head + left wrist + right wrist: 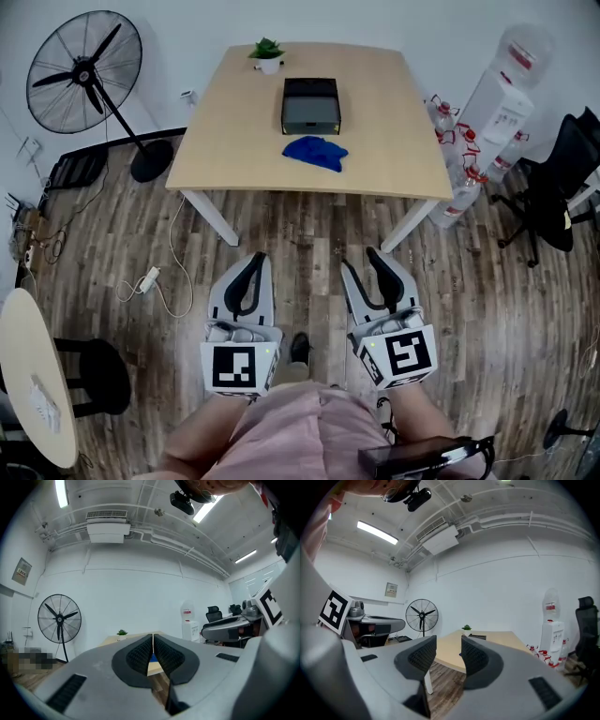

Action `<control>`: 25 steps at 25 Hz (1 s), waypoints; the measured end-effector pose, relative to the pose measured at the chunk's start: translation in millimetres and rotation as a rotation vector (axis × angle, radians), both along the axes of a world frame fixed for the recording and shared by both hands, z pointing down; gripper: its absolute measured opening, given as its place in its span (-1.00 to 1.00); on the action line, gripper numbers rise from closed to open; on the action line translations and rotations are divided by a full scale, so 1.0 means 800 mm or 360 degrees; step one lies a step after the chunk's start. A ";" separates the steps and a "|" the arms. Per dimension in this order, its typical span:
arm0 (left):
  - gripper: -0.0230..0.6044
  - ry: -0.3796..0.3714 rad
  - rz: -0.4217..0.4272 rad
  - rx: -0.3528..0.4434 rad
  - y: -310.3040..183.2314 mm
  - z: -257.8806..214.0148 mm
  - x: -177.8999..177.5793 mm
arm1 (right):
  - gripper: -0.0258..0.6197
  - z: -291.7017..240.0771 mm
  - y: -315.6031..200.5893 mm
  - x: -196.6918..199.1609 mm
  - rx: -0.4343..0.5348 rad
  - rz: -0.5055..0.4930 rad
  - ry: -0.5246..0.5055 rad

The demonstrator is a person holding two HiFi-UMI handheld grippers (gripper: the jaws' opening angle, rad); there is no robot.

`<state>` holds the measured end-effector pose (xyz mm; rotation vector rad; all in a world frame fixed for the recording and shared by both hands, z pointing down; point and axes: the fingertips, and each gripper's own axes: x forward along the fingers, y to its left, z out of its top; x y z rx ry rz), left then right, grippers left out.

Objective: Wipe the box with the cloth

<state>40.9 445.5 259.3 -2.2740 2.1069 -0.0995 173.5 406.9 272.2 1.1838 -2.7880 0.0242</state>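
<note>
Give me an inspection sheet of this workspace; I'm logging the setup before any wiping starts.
Surface: light wooden table on a wood floor.
Job's things: dark box mid-table; crumpled blue cloth just in front of it, contact unclear.
Clutter: small potted plant at the far edge.
Grippers: left gripper jaws together, right gripper jaws apart; both empty, held over the floor short of the table.
Cables: white cable loose on the floor left of the table.
Surroundings: standing fan, water dispenser, black office chair, round side table.
</note>
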 end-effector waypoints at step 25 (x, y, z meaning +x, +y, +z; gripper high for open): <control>-0.88 -0.0034 0.0129 -0.0032 -0.228 0.009 -0.032 | -0.42 0.010 -0.226 -0.034 -0.0030 0.0063 0.0025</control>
